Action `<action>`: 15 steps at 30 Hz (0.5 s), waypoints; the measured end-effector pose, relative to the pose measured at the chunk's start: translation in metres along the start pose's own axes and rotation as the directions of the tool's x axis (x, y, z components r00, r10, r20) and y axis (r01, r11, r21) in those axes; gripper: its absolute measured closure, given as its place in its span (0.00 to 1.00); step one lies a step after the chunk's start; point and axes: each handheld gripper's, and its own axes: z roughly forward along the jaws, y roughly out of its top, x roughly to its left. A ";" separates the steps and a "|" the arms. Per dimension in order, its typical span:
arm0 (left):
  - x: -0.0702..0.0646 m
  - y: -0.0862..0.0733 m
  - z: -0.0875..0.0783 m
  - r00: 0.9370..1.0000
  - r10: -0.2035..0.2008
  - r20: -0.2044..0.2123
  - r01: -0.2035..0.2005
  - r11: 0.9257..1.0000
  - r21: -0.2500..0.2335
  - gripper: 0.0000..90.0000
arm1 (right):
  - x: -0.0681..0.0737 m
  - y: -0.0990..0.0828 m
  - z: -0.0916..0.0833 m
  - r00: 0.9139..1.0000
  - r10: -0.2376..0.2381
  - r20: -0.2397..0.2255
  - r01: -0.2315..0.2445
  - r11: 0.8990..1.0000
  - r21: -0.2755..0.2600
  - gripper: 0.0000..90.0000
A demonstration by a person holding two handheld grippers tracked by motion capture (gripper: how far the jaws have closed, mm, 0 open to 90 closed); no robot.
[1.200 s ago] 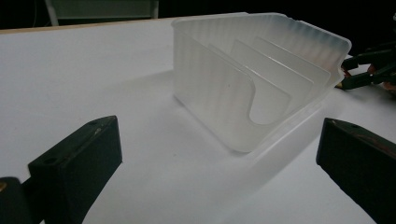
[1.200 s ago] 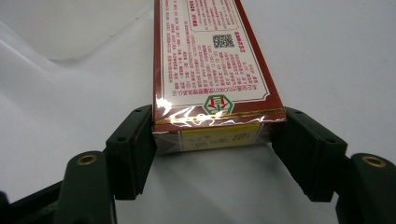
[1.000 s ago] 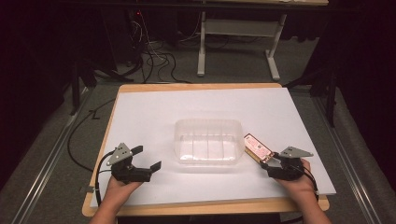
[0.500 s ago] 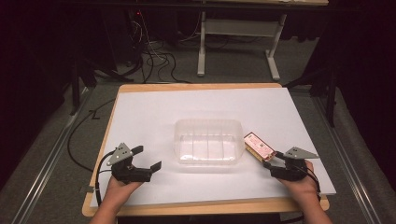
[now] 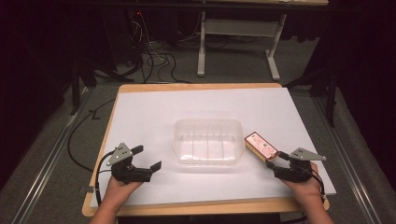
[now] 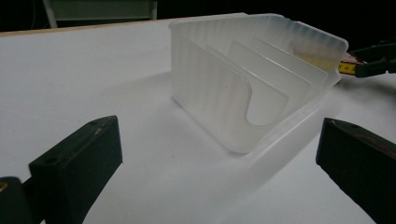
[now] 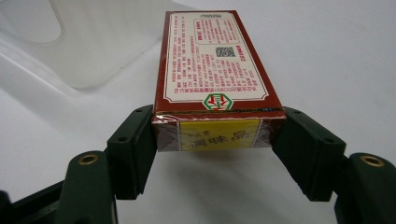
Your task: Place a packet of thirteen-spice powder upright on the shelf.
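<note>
Box [image 7: 215, 70]: small red-and-cream carton lying flat on the white table [image 5: 154, 107], just right of the clear plastic bin [image 5: 208, 141].
Long axis: runs straight away from the right gripper [image 7: 217, 149], its far end angled toward the bin.
Nearer hand: the right; left well apart.
Right jaws: closed against the two sides of the box's near end.
Left gripper [image 5: 148, 157]: jaws spread wide, holding nothing, facing the bin.
</note>
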 end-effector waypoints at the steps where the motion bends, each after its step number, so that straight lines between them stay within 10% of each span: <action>1: 0.000 0.000 0.000 1.000 0.002 0.000 -0.002 1.000 0.000 0.01 | 0.000 0.000 -0.001 1.000 0.005 0.001 -0.005 1.000 0.001 0.36; 15: -0.001 0.000 -0.003 1.000 -0.001 0.015 0.001 1.000 -0.014 0.01 | 0.003 0.016 -0.013 1.000 0.000 0.025 -0.003 0.995 0.104 0.36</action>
